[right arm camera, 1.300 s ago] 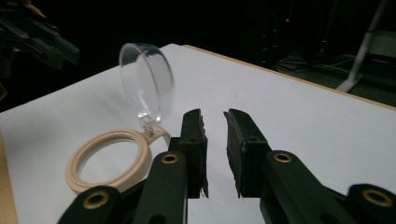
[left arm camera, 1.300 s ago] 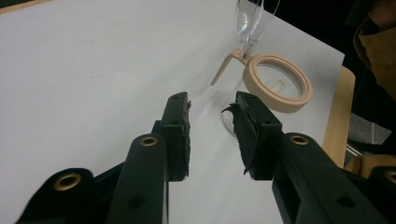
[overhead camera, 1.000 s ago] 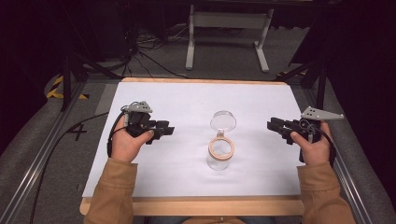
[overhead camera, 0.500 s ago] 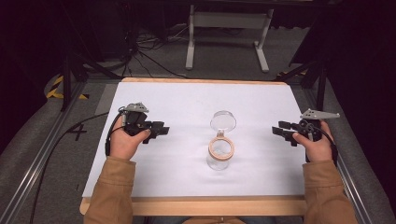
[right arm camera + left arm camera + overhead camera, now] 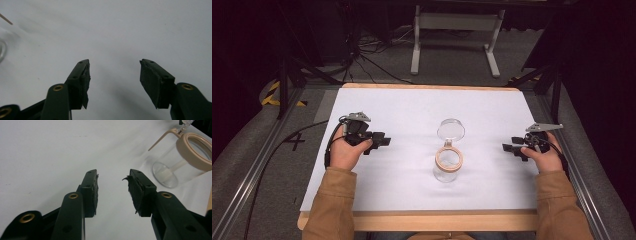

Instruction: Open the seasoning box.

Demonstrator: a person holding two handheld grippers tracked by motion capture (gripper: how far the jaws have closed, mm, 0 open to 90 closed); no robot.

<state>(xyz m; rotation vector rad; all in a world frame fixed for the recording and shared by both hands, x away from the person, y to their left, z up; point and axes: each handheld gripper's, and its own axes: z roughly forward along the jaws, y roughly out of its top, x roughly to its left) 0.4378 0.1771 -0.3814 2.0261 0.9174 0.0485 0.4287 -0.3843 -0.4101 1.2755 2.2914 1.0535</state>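
Resting apart on the white surface [image 5: 412, 115], both tongs are released and empty.
From above, the clear jar [image 5: 448, 165] with its hinged lid open stands midway between left tongs [image 5: 384, 142] and right tongs [image 5: 508, 148]; the left gripper view shows the jar's tan rim close, right of its parted jaws.

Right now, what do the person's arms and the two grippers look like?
Both sleeves are tan-brown. The left gripper and right gripper are black, each topped by a grey three-cornered plate. A black cable trails from the left one. In the gripper views the jaws are black bars with brass-coloured rivets and worn, frayed dark pads.
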